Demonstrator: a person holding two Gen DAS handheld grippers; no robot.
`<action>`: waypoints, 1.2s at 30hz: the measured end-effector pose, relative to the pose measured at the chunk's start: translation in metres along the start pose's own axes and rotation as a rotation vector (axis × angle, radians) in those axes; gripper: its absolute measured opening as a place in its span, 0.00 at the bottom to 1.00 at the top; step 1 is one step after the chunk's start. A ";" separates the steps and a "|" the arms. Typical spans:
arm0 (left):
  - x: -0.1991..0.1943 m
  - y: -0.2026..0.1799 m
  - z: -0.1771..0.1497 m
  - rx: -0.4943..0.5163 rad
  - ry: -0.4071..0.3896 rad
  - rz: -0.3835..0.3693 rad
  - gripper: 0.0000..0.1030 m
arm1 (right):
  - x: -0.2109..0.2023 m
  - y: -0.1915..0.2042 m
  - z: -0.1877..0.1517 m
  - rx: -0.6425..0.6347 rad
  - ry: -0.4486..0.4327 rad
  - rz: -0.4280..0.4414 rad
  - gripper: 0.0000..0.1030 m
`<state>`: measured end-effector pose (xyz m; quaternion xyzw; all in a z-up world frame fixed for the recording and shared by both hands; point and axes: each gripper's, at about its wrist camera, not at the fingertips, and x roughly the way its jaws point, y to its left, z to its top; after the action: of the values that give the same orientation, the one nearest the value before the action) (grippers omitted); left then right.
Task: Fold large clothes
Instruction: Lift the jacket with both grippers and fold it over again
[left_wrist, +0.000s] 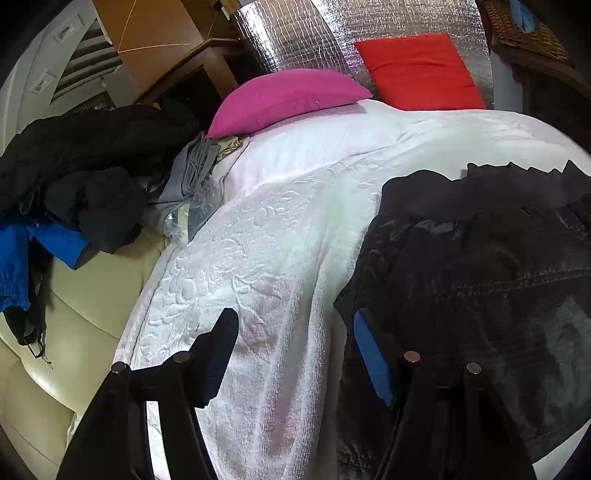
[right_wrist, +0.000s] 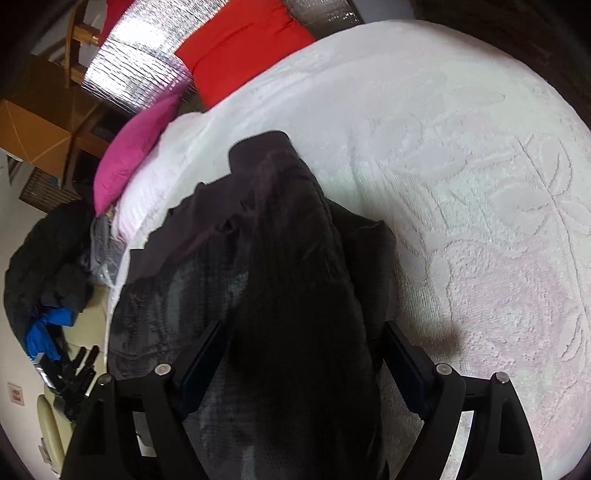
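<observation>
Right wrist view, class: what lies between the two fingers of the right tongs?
A raised fold of the black garment runs between the fingers of the right tongs; they are opening.

A dark garment (left_wrist: 480, 280) is spread over the right side of a bed covered by a white embossed blanket (left_wrist: 280, 229). The left tool (left_wrist: 295, 325) is held open above the blanket at the garment's left edge, nothing between its fingers. A pink pillow (left_wrist: 288, 98) and a red cushion (left_wrist: 421, 70) are seen beyond, dark clothes (left_wrist: 92, 155) piled at left
</observation>
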<state>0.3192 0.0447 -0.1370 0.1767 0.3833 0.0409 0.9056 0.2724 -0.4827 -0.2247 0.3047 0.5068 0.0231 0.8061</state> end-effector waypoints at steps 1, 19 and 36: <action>0.000 0.000 0.000 0.001 0.000 0.000 0.64 | 0.002 0.001 0.000 -0.001 0.006 -0.004 0.84; 0.089 0.047 -0.007 -0.325 0.368 -0.766 0.81 | -0.031 -0.035 0.000 0.084 -0.076 0.172 0.84; 0.099 -0.021 -0.003 -0.217 0.446 -1.082 0.90 | 0.001 -0.055 -0.005 0.088 0.096 0.342 0.84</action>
<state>0.3853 0.0464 -0.2134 -0.1499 0.5935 -0.3513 0.7084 0.2537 -0.5244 -0.2548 0.4199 0.4861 0.1520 0.7512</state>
